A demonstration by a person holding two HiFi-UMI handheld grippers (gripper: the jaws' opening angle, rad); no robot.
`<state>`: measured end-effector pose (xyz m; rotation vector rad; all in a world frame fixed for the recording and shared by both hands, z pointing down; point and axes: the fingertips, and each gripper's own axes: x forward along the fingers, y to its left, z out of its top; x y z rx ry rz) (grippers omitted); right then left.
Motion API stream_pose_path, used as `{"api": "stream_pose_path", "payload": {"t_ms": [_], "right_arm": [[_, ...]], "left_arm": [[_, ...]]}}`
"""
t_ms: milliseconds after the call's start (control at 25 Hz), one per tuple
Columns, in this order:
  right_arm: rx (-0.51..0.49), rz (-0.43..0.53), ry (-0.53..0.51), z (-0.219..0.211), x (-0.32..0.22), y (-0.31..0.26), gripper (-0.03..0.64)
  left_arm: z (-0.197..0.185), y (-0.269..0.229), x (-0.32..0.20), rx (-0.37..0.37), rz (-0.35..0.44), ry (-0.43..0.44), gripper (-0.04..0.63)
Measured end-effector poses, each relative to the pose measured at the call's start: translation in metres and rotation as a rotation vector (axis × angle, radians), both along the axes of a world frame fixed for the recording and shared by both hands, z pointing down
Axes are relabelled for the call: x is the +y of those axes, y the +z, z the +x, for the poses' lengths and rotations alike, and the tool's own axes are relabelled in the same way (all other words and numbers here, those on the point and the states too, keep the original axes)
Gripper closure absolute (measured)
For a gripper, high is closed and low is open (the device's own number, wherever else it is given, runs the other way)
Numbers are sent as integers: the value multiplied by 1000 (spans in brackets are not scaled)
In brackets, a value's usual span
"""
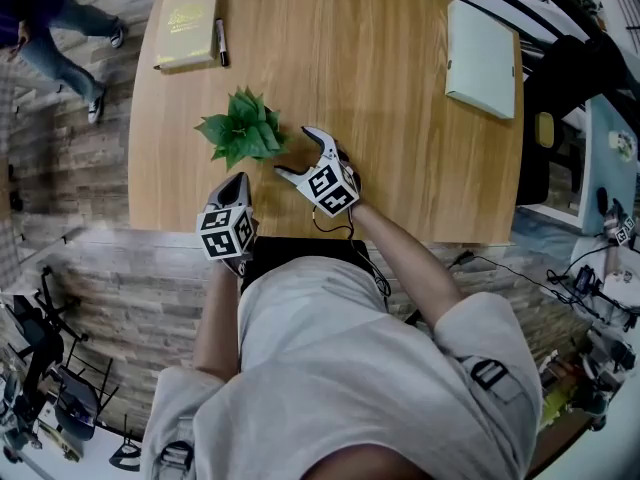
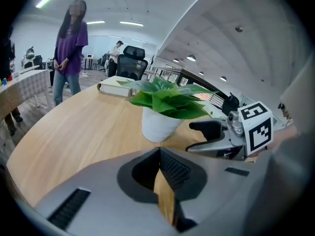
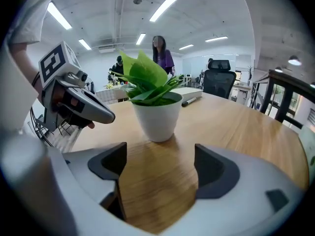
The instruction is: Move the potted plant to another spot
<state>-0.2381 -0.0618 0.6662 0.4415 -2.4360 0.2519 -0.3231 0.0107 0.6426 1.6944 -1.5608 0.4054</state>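
Observation:
The potted plant (image 1: 240, 128), green leaves in a small white pot (image 3: 158, 119), stands on the wooden table (image 1: 400, 148) near its front edge. My right gripper (image 1: 298, 154) is just right of the plant, its jaws wide open toward the pot. In the right gripper view the pot stands a little ahead of the right gripper (image 3: 160, 156), with only bare table between the pads. My left gripper (image 1: 238, 181) hangs at the table's front edge, just in front of the plant. The left gripper view shows the left gripper (image 2: 160, 152) shut, with nothing held and the pot (image 2: 158, 124) beyond it.
A yellow book (image 1: 188, 28) with a pen (image 1: 221, 41) beside it lies at the far left corner. A white pad (image 1: 480, 58) lies at the far right. A person (image 1: 50, 28) stands on the floor beyond the left side. A black office chair (image 2: 132, 63) stands beyond the table.

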Motion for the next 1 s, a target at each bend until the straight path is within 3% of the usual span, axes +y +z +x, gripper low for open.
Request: {"api": "stream_pose_path", "payload": {"t_ms": [160, 480, 760, 1000], "right_arm": [[10, -10, 49, 32, 4, -2, 260], [25, -14, 245, 109, -1, -12, 612], [-34, 18, 442, 176, -15, -40, 614], [-123, 146, 570, 220, -42, -105, 614]], "left_arm": [[28, 1, -8, 12, 0, 50, 583], [87, 1, -21, 35, 0, 156, 583], [137, -18, -43, 35, 53, 228, 583], [170, -84, -77, 21, 224, 257, 583]]}}
